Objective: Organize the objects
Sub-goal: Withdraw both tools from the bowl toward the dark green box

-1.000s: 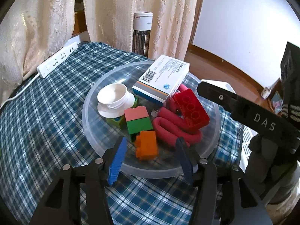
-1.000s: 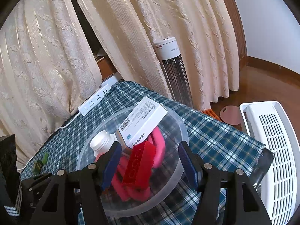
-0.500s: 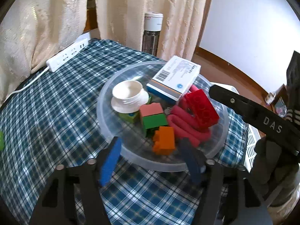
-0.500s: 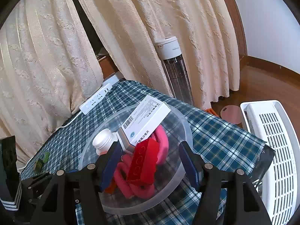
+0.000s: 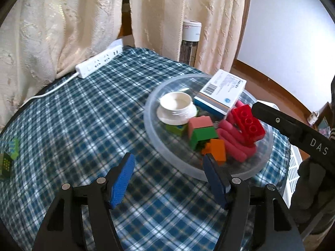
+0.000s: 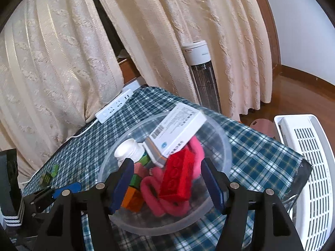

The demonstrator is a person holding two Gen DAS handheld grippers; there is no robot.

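Observation:
A clear plastic bowl (image 5: pixel 155 144) (image 6: pixel 225 146) sits on the blue plaid tablecloth. It holds a red brick (image 5: pixel 248 123) (image 6: pixel 178 181), a white medicine box (image 5: pixel 222 93) (image 6: pixel 178 131), a white bottle (image 5: pixel 177 107) (image 6: pixel 129 151), pink loops (image 5: pixel 234 144), a pink and green block (image 5: pixel 201 130) and an orange brick (image 5: pixel 216 149). My left gripper (image 5: pixel 167 176) is open and empty above the cloth, just left of the bowl's near rim. My right gripper (image 6: pixel 166 183) is open and empty, hovering over the bowl's near side.
A white power strip (image 5: pixel 98 61) (image 6: pixel 114 108) lies at the table's far edge by cream curtains. A small green item (image 5: pixel 9 154) lies at the far left. A white tower heater (image 6: pixel 202 73) and a white appliance (image 6: pixel 309 167) stand beyond the table.
My left gripper has pulled back and swung left, so the bowl now sits to its right. My right gripper has barely moved. Both stay open.

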